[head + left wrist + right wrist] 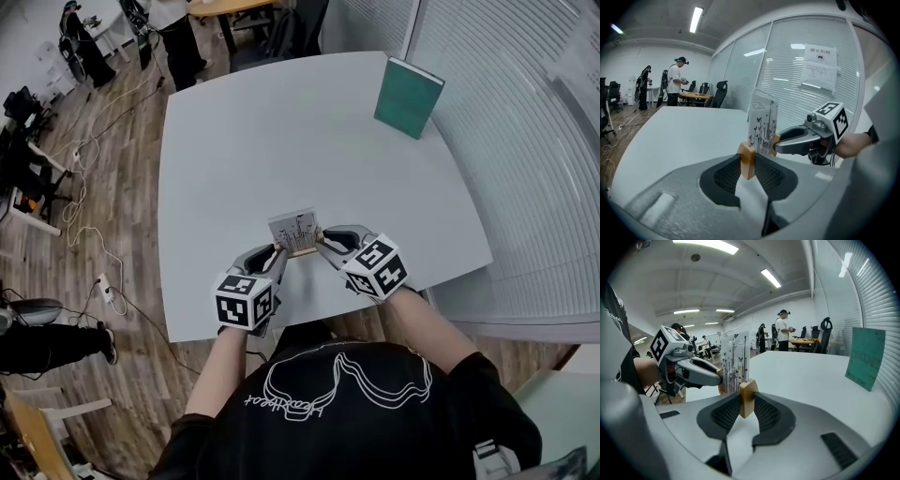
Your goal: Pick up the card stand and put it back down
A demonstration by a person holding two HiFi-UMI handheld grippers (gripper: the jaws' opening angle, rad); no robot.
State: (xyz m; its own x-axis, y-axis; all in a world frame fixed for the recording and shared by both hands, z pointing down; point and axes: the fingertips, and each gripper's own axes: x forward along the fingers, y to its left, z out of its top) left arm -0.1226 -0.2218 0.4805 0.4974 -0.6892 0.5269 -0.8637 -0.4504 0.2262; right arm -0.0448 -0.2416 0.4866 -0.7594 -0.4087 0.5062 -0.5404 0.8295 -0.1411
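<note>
two tools (279,255) (322,246) clamp stand (293,231), head view: book (409,97)

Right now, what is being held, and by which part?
The card stand, by its wooden base: the left gripper clamps one end, the right gripper the other.

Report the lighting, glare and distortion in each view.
Head view: even, soft light, no glare on the table. Left gripper view: strong fisheye, dark corners, ceiling light strip glaring. Right gripper view: same fisheye; card stand sharp between the jaws.
</note>
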